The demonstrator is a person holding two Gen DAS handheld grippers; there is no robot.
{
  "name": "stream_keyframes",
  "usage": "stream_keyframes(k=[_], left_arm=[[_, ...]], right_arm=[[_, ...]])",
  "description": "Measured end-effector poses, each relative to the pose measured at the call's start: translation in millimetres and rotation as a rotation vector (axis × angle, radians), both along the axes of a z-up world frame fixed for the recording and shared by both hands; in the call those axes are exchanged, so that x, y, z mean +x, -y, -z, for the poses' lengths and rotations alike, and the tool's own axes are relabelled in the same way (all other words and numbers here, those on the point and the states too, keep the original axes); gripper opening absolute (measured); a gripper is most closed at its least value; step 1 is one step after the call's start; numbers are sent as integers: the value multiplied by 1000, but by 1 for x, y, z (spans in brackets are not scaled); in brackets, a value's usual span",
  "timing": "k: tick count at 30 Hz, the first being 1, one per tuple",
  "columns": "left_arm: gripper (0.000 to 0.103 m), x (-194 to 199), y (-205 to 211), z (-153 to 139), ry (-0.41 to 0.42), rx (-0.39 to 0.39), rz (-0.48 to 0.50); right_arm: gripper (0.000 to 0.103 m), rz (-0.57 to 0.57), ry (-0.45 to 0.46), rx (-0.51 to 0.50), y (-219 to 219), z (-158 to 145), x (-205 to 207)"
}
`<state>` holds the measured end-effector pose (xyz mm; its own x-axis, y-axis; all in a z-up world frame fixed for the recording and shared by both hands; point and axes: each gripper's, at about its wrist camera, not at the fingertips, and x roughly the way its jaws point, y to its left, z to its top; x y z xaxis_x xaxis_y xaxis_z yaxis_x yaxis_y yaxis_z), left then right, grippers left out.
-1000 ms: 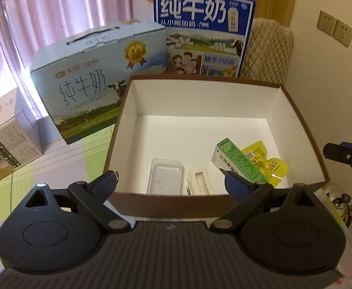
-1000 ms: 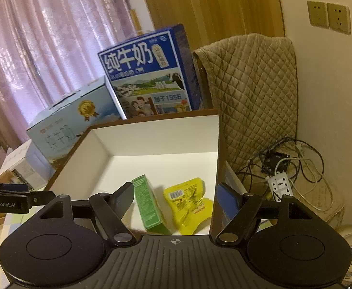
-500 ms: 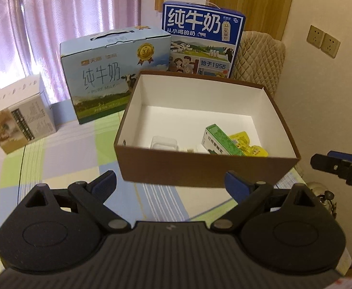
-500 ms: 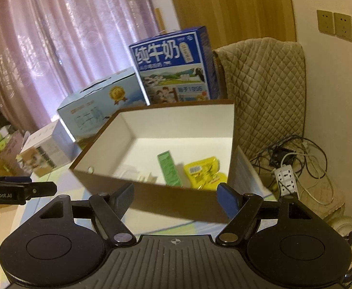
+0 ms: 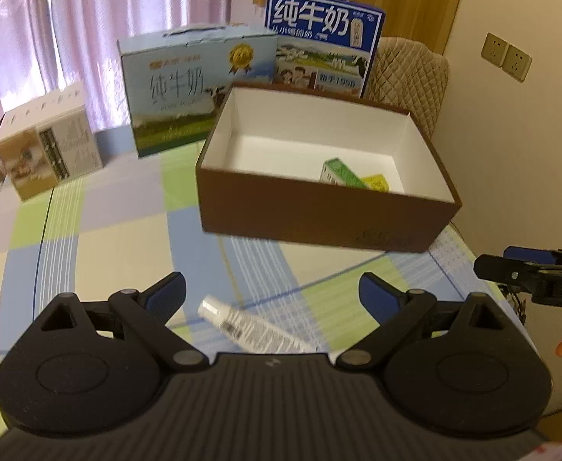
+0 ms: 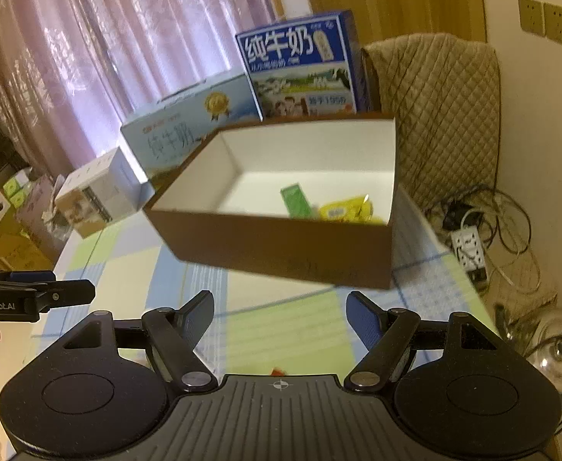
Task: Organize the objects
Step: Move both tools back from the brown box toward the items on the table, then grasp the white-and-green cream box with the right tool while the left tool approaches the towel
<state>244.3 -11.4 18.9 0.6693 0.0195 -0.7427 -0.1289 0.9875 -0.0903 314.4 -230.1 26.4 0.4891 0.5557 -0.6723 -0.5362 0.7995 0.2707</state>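
A brown box (image 5: 311,217) with a white inside stands on the checked tablecloth; it also shows in the right wrist view (image 6: 281,246). In it lie a green carton (image 5: 340,172) (image 6: 296,200) and a yellow pouch (image 5: 375,182) (image 6: 344,209). A white tube (image 5: 248,325) lies on the cloth between the fingers of my left gripper (image 5: 271,292), which is open and empty. My right gripper (image 6: 280,309) is open and empty, back from the box. A small orange-red bit (image 6: 277,371) shows at its base.
A light blue milk carton (image 5: 192,88) and a dark blue milk carton (image 5: 321,40) stand behind the box. A white and brown box (image 5: 48,151) stands at the left. A quilted chair (image 6: 442,115) and a power strip with cables (image 6: 469,246) are to the right.
Both grippers have pulled back from over the box towards the near table edge. The white tube has come into the left wrist view. Both stay open.
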Motion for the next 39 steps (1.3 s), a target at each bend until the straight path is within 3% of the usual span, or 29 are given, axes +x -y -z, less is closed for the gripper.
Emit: stream_keyframes(k=[25,39], left_arm=[[95,-58,-20,40,-127,-53,-49],[95,-72,-22,64,-191,-14,-74]], right_arm=[[73,-182,-128,-144,-37,52,-58],[73,-205,-157,-202,-56,76,-67]])
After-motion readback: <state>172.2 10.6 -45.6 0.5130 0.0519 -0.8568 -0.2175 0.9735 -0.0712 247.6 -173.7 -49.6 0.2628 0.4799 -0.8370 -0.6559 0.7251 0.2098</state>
